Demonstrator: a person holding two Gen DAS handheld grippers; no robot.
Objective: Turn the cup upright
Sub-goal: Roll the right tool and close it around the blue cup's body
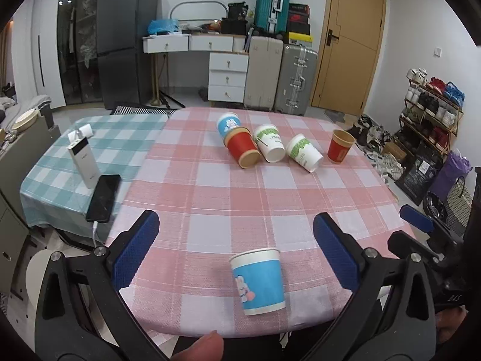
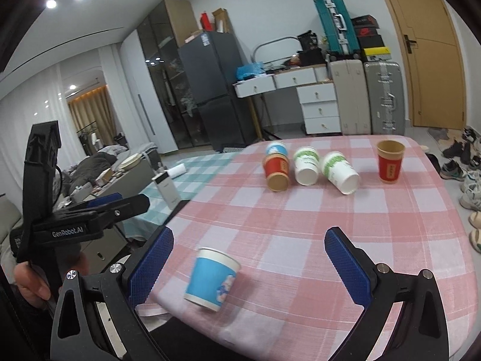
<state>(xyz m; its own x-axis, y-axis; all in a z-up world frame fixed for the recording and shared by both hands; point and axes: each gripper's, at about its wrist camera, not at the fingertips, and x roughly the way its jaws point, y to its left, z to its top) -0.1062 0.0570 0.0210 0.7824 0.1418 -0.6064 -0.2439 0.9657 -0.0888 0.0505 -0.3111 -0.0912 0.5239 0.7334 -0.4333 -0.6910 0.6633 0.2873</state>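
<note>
A blue paper cup [image 1: 258, 281] stands upright, slightly tilted, near the front edge of the pink checked table [image 1: 210, 198]; it also shows in the right wrist view [image 2: 212, 278]. My left gripper [image 1: 236, 249] is open, its pads either side of the cup without touching. My right gripper [image 2: 249, 266] is open and empty, the cup near its left pad. Farther back lie a blue cup [image 1: 228, 124], a red cup [image 1: 242, 147] and two white-green cups [image 1: 269, 143] [image 1: 303, 152] on their sides. A red cup [image 1: 340, 146] stands upright.
A power bank [image 1: 84, 162] and a black phone [image 1: 103, 198] lie on the teal checked table at the left. Suitcases [image 1: 296, 79], white drawers [image 1: 227, 76] and a fridge stand behind. A shoe rack [image 1: 433, 105] is at the right.
</note>
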